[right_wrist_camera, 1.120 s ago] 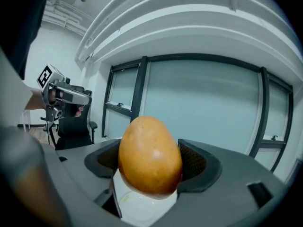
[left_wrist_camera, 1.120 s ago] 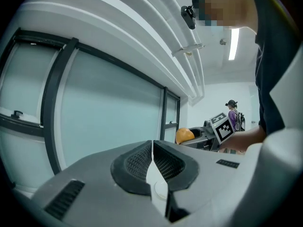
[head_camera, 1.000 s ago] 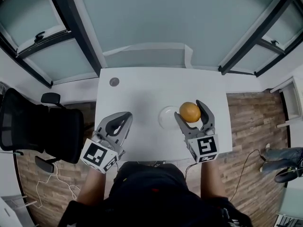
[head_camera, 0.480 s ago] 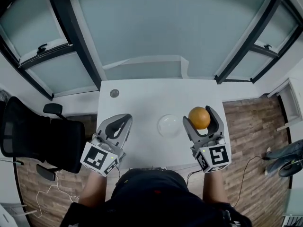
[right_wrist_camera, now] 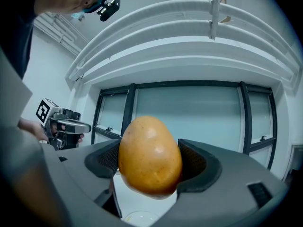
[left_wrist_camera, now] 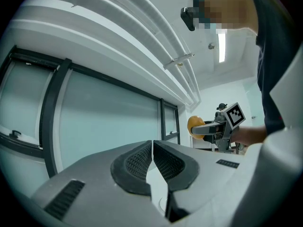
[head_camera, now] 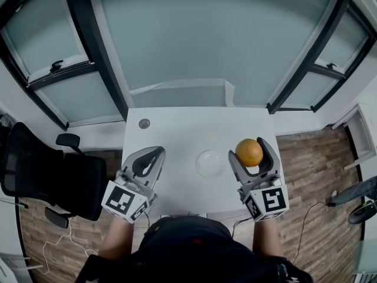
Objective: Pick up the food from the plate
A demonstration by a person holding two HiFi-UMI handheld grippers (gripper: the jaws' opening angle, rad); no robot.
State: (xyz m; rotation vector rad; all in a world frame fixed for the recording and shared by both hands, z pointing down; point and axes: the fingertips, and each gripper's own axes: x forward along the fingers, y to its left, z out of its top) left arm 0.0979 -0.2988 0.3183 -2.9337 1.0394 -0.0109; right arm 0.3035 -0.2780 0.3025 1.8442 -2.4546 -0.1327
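An orange, egg-shaped piece of food point(head_camera: 249, 152) point(right_wrist_camera: 150, 155) is clamped between the jaws of my right gripper point(head_camera: 251, 155) point(right_wrist_camera: 151, 162), held up in the air above the table's right side. It also shows far off in the left gripper view as the same food point(left_wrist_camera: 194, 125). The small clear round plate point(head_camera: 210, 163) lies bare on the white table point(head_camera: 177, 128), just left of the right gripper. My left gripper point(head_camera: 146, 159) point(left_wrist_camera: 152, 161) hovers over the table's left part, jaws pressed together with nothing between them.
A small grey round disc point(head_camera: 144, 123) sits at the table's far left corner. A black office chair point(head_camera: 41, 170) stands left of the table. Glass partitions with dark frames point(head_camera: 206, 46) rise behind the table. Wood floor point(head_camera: 312, 175) lies to the right.
My right gripper has lifted the orange food off the plate and carried it right and up. The plate is now bare. The left gripper has stayed about where it was.
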